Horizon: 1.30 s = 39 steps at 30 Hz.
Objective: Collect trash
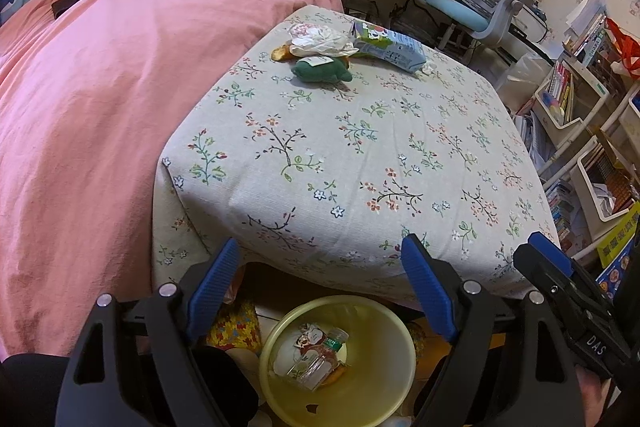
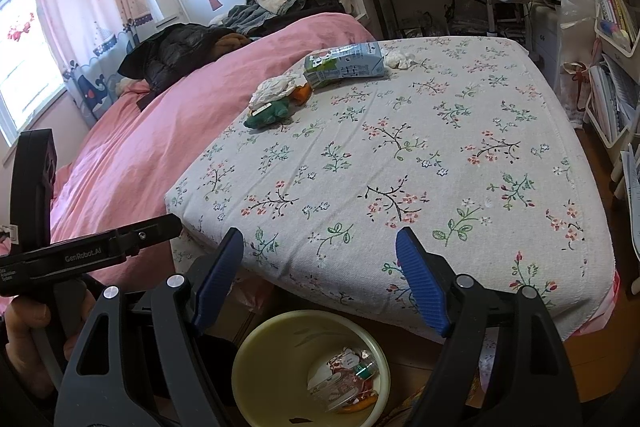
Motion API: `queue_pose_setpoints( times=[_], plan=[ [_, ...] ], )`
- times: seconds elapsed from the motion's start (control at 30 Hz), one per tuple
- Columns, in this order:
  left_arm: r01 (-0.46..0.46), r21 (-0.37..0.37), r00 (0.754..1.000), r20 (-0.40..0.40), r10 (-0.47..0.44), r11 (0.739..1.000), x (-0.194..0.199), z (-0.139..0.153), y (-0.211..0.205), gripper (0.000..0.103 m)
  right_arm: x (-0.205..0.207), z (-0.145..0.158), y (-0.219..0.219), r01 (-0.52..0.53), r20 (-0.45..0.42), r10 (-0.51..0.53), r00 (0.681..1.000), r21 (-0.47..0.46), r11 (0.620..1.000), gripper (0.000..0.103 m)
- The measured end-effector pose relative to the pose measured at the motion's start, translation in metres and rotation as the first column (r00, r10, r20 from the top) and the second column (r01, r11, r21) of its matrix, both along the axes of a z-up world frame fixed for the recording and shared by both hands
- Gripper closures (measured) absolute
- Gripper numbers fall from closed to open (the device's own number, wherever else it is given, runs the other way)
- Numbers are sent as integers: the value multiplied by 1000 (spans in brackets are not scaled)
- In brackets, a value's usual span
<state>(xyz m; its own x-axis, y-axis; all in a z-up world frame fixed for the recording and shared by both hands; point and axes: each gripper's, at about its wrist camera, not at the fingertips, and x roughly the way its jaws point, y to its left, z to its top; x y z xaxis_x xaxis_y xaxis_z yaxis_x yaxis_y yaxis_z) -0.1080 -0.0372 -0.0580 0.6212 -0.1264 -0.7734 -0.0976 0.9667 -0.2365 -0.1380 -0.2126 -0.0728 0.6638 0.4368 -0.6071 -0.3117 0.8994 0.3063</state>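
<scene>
Where it sits below the table, the yellow bin holds a plastic bottle.

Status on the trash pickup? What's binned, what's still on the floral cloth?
Done: the yellow bin already holds a plastic bottle and wrappers. In hand: nothing; the left claw and right claw are both open and empty near the bin. Left: the crumpled white paper, blue-green carton, orange scrap and small white wad on the floral cloth. The green plush may not be trash.

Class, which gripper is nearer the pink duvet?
Left. The left gripper sits beside the pink duvet; the right gripper sits beyond it, by the floral cloth's near edge, farther from the duvet.
</scene>
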Motion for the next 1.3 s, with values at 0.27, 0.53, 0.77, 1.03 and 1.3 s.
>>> queue_pose_setpoints(
  times=[0.27,0.53,0.77,1.03,1.3],
  plan=[
    [-27,-36,999,18,28,999,-1,3,8,23,1,1,-1,2,9,-2,1000,-12,1000,28],
    [-69,-70,997,27,71,995,-1,3,19,23,-2,5,-2,0,32,0,999,-8,1000,28],
    [-92,-90,995,18,94,992,1,2,25,23,-3,7,-4,1,36,-1,999,2,1000,28],
    [-131,-95,988,68,138,987,-5,14,33,23,0,8,3,-13,30,13,999,-5,1000,28],
    [-182,-61,971,149,189,981,38,50,64,21,54,19,54,-89,27,88,996,21,996,28]
  ],
)
